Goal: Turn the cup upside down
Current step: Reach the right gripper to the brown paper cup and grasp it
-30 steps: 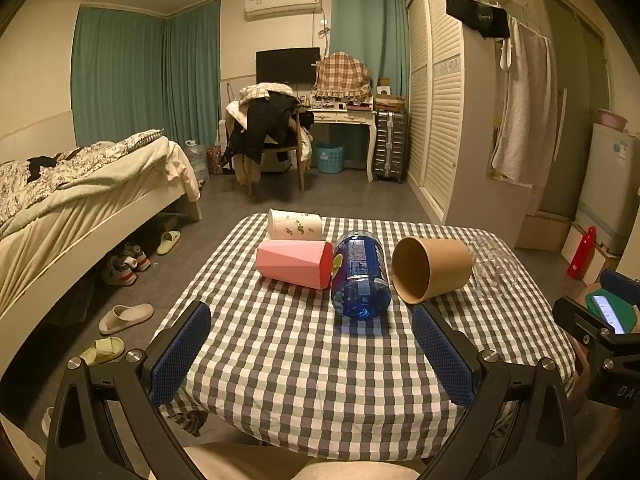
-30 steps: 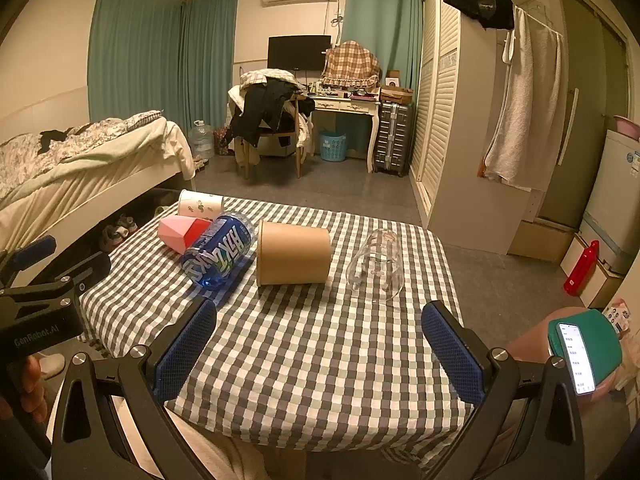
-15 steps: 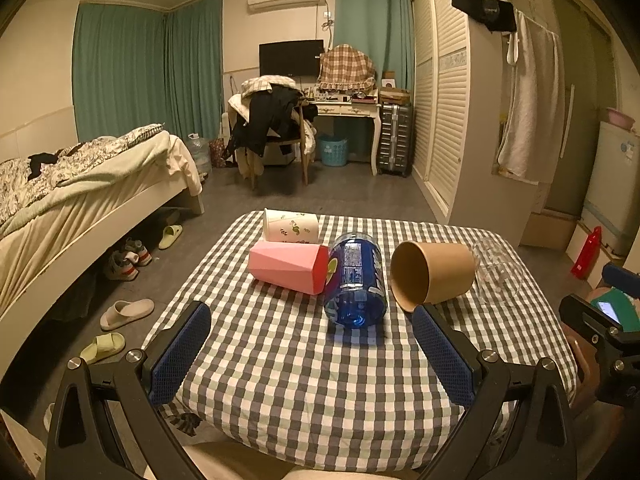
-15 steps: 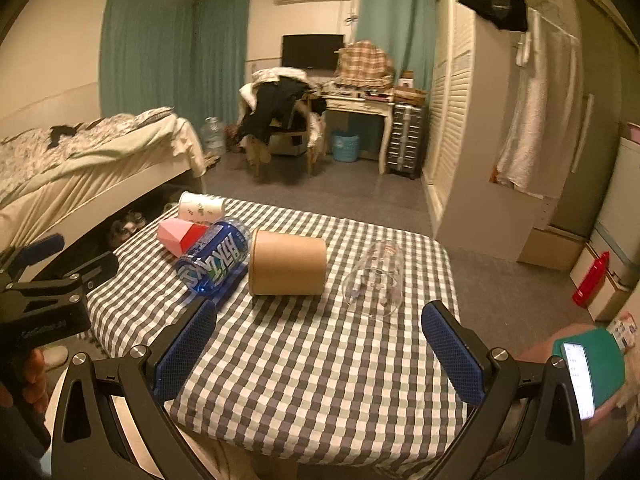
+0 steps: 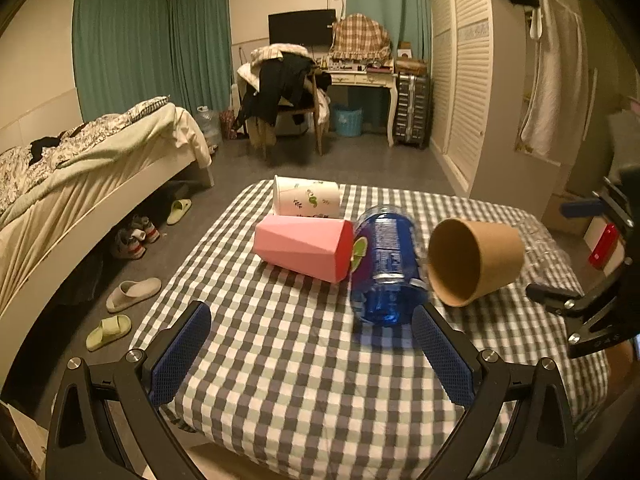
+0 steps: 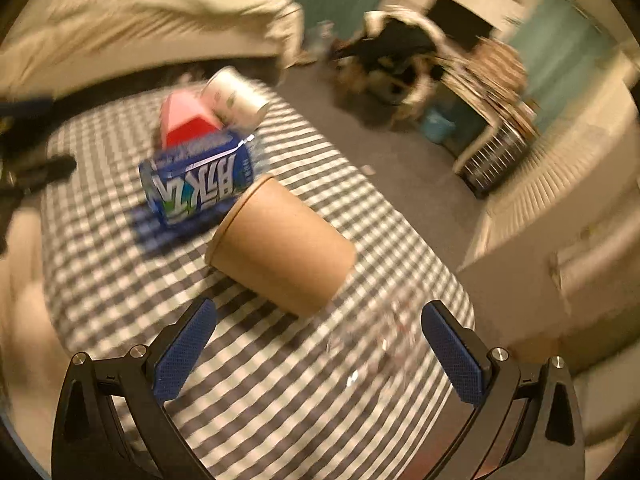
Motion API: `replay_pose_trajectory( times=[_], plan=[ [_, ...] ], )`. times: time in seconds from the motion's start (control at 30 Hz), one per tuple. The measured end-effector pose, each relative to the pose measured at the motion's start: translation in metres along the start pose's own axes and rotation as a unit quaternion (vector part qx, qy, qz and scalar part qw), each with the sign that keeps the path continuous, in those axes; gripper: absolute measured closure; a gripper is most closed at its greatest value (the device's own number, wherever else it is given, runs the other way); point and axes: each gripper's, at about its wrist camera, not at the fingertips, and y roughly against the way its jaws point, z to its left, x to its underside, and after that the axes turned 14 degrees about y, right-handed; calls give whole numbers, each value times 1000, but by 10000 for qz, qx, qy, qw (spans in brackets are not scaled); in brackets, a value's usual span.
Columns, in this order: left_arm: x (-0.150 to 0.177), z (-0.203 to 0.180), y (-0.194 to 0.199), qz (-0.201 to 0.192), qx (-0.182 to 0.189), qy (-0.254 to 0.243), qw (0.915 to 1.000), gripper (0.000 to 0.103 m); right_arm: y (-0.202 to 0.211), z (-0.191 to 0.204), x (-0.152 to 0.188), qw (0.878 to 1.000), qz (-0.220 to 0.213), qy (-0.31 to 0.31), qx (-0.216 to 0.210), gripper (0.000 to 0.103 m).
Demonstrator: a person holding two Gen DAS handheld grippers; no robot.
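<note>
Several cups lie on their sides on a checked tablecloth point(image 5: 280, 360): a white leaf-print cup point(image 5: 306, 202), a pink faceted cup point(image 5: 302, 246), a blue cup point(image 5: 384, 264), a brown paper cup point(image 5: 474, 266) and a clear plastic cup point(image 5: 544, 240). My left gripper point(image 5: 308, 356) is open and empty above the near part of the table. My right gripper point(image 6: 316, 354) is open and empty, tilted, close over the clear cup point(image 6: 380, 344), with the brown cup point(image 6: 280, 248) just beyond. The right wrist view is motion-blurred.
A bed point(image 5: 80, 176) stands to the left with shoes and slippers point(image 5: 132, 292) on the floor beside it. A chair piled with clothes point(image 5: 284, 92), a desk and a wardrobe point(image 5: 460, 80) are at the back. The right gripper's body shows at the right edge point(image 5: 600, 312).
My right gripper has swung down and tilted toward the clear and brown cups. My left gripper has moved a little closer to the table. The cups have not moved.
</note>
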Motion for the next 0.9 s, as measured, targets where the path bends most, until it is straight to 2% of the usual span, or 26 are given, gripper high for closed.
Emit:
replay_pose_trajectory(
  times=[0.2,0.4,0.47,0.6,0.73,0.83,0.9],
  plan=[
    [-11,10,-27,163,-51,27,9999,0,-36,8,-28,9931,189,1115,-299,0],
    [-14,18,-42,277,-44,42,9996,0,-73,17,-46,9850,442,1554,-615,0],
    [-15,21,-45,302,-23,56,9995,0,-83,20,-49,9845,542,1608,-447,0],
    [-18,32,-46,336,33,177,9993,0,-87,15,-54,9878,761,1313,-357,5],
    [-20,42,-35,275,179,354,9988,0,-71,12,-58,9910,995,766,-470,11],
    [-21,53,-23,201,330,481,9981,0,-51,13,-56,9912,1239,213,-402,14],
    [-20,59,-15,175,437,552,9974,0,-39,11,-53,9882,1405,-328,-521,14]
  ],
)
